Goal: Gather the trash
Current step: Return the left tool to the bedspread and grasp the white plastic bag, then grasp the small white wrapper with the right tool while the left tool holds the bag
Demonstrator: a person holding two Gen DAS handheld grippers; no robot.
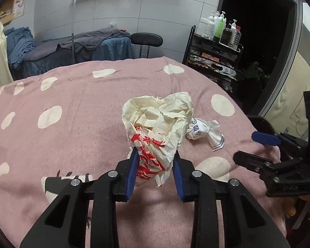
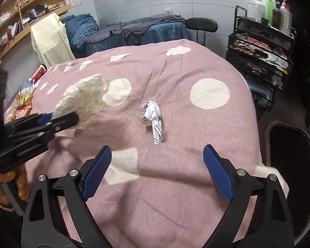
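Observation:
A crumpled cream paper bag with red print [image 1: 155, 128] stands up off the pink spotted blanket [image 1: 72, 140], and my left gripper [image 1: 156, 165] is shut on its lower end, both blue pads pressing it. The right wrist view shows the same bag [image 2: 84, 97] blurred, in the left gripper [image 2: 68, 117]. A small crumpled white wrapper with dark stripes [image 1: 204, 133] lies on the blanket just right of the bag. My right gripper [image 2: 157, 150] hangs open, nothing between its fingers, with the wrapper [image 2: 153, 117] a little ahead of it. It also shows at the right edge of the left wrist view, as the right gripper [image 1: 246, 145].
Snack wrappers [image 2: 24, 95] and a red can [image 2: 39, 72] lie at the blanket's far left edge. A black rack with bottles [image 2: 258, 47] stands at the right, a black stool [image 2: 200, 24] behind the bed. A dark rounded container [image 2: 289, 165] sits beside the bed at the right.

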